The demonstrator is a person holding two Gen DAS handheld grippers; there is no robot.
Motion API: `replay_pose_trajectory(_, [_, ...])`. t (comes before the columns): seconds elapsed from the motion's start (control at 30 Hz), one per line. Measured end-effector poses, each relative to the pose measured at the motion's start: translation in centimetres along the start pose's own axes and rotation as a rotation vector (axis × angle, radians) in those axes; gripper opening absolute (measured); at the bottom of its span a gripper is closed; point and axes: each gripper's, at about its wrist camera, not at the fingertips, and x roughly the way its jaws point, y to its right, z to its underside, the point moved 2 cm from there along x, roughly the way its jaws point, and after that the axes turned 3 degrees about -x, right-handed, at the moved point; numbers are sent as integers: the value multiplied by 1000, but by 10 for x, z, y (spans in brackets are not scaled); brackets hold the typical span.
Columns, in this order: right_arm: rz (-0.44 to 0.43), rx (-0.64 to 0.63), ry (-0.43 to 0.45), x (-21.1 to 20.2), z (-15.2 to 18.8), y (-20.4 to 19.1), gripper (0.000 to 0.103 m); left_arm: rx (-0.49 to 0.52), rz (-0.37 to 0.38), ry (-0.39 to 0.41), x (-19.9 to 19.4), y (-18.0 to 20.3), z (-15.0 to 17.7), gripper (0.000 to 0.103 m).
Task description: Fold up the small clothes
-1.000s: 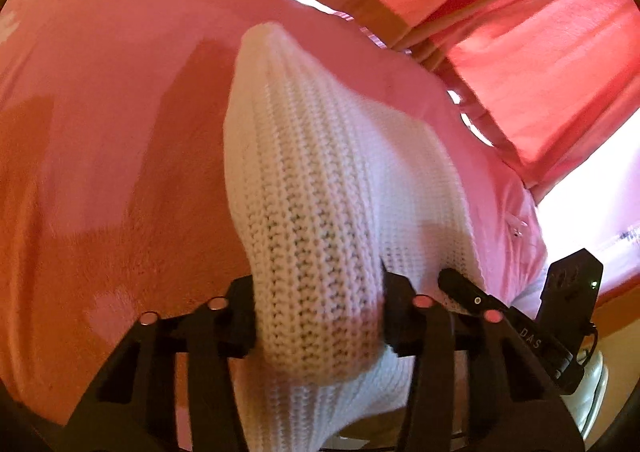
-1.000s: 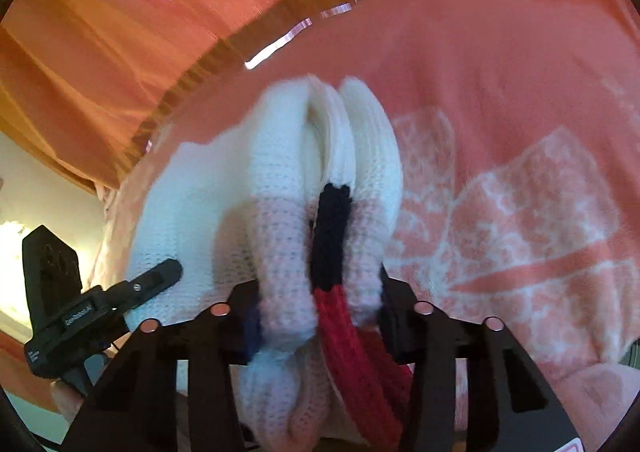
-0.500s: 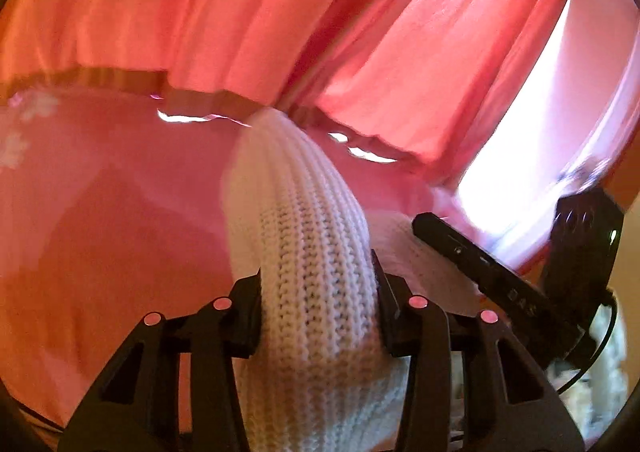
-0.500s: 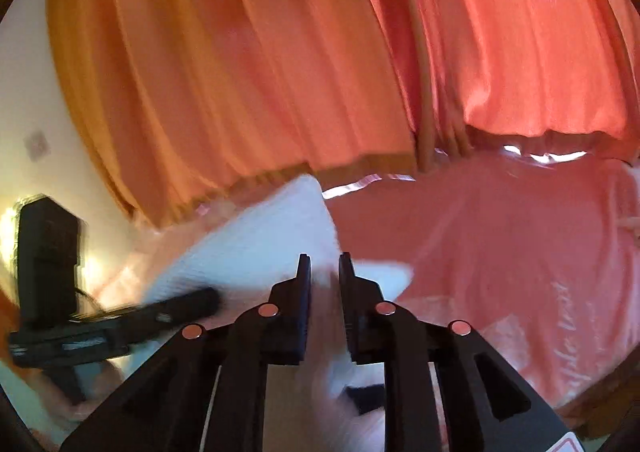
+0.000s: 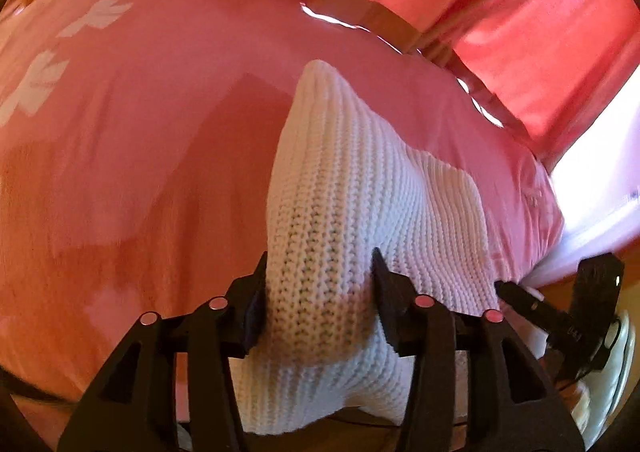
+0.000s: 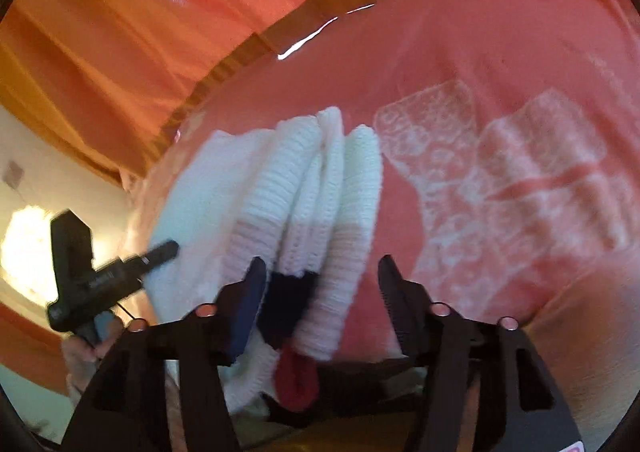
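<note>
The white knit sweater (image 5: 340,212) lies bunched on the pink bedspread (image 5: 140,132), near the edge closest to you, with its far end rising in a narrow ribbed ridge. Seen from your right wrist, the same garment (image 6: 320,192) shows as several thick white folds stacked side by side, and at their near end there is a navy band and a red band of knitting.

Your left gripper (image 5: 318,300) has a thick roll of that white knit between its pads — both pads sit against the fabric, which bulges out above and below them, so it reads as clamped on the sweater, though its jaws have just been easing wider.

Your right gripper (image 6: 322,292) stands apart. Its jaws have just been opening, and the folds with the navy band lie between them: the knit rests against the left finger (image 6: 248,304), while bare bedspread shows between the cloth and the right finger, so nothing is pinched there.

Each wrist view catches the other gripper at its margin: the right one low at the right of the left view, the left one at the left of the right view with a hand (image 6: 88,348) under it.

The bedspread carries a white lace-like printed pattern (image 6: 500,180) just to the right of the sweater. Beyond the bed hang orange-red curtains (image 6: 140,32), and a pale wall with a bright patch of light shows at the left.
</note>
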Motion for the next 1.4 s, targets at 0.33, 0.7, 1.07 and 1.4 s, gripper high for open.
replay_pose_trajectory(0.33, [-62,207,-104,58,0,6,77,-39,72,-41,2,-22,-4,79])
replay_pose_trajectory(0.7, [-193,161,-104,71,-9,-16,34,-103,150,-106,22,-18,-2,54])
replay_pose_trajectory(1.07, [-189,-259,179,-65,-72,-128,33,16,314,216,-108,57,-30,47])
replay_pose_trajectory(1.4, [-234,-407,169,4,-141,-177,55,6,110,451,-142,5,-78,82])
